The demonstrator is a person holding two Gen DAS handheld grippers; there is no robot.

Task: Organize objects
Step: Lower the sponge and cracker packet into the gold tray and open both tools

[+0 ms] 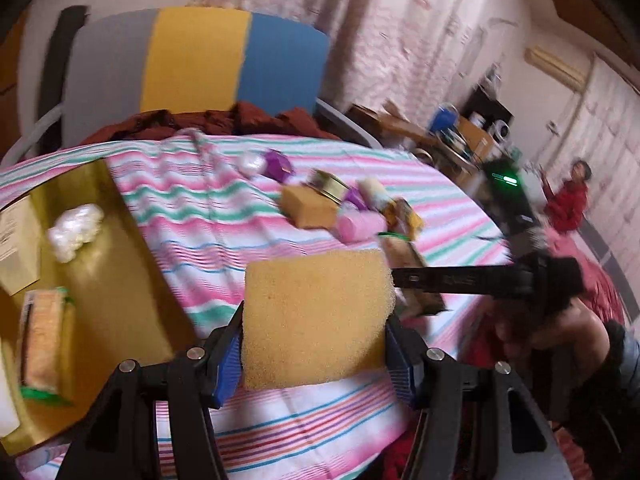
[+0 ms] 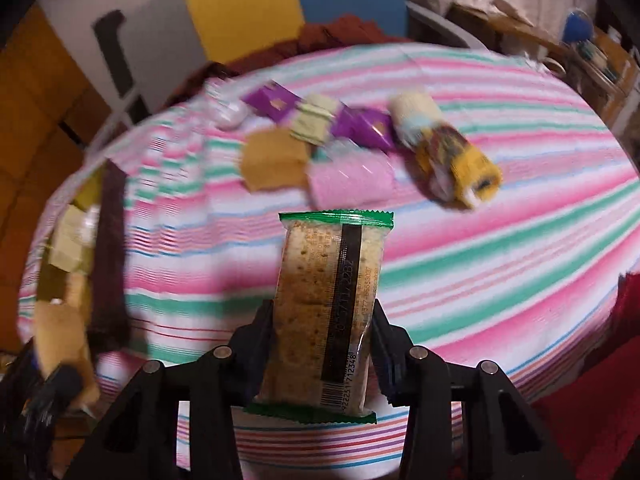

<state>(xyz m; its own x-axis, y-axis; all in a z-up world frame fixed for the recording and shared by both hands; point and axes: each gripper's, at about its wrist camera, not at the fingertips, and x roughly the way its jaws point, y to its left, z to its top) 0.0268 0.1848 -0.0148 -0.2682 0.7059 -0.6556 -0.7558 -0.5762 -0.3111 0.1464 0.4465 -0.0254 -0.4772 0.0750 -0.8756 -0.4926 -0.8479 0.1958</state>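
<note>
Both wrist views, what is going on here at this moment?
A person is sorting small items on a striped tablecloth with a handheld gripper in each hand. The left gripper is shut on a yellow sponge, held above the cloth next to a gold tray that already holds a cracker pack, a small box and a white wad. The right gripper is shut on a wrapped cracker pack. A loose pile of purple, pink and yellow items waits on the cloth.

Porous matt foam sponge [image 1: 316, 316], glossy clear plastic cracker wrapper [image 2: 324, 312], soft striped cloth [image 2: 500, 240], shiny golden tray [image 1: 120, 248]
</note>
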